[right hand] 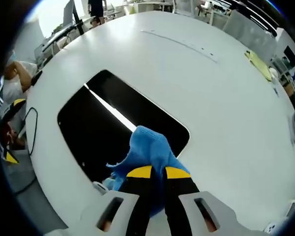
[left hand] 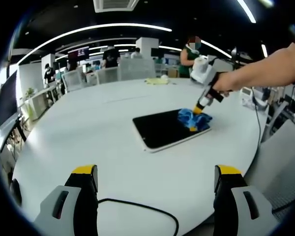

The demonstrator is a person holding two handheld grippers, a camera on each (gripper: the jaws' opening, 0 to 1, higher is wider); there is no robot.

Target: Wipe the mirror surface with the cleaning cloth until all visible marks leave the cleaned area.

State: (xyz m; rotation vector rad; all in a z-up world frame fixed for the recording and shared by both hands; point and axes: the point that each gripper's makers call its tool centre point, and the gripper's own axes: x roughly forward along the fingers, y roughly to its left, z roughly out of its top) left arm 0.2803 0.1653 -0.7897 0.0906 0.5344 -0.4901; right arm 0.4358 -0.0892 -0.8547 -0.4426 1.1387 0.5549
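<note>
The mirror (left hand: 168, 129), a flat dark rectangle with rounded corners and a thin pale rim, is laid on the white bench (left hand: 113, 142) near its middle, well clear of every edge. Its surface is glossy: in the right gripper view a ceiling light is reflected across the mirror (right hand: 113, 123) as a bright diagonal streak. No marks can be made out on the glass at this size, so the state of cleaning cannot be judged with certainty.

The cleaning cloth (right hand: 150, 150), a soft, crumpled blue fabric with a fuzzy nap, is bunched at one corner of the mirror. It is pinched by the right claw (right hand: 159, 173), whose yellow-tipped jaws are drawn together on a fold of it. In the left gripper view the cloth (left hand: 192, 119) is seen pressed down onto the glass from above by the right claw (left hand: 198, 110), held by a person's hand (left hand: 225, 83). This steep hold is judged to serve pressure during wiping.

The left claw (left hand: 156, 179) is held back over the near part of the bench, jaws wide apart and holding nothing, apparently kept clear so that the mirror remains in sight. A thin black cable (left hand: 147, 209) lies on the bench between its jaws.

The wiping is judged to be in progress, with most of the glass yet to be covered.
</note>
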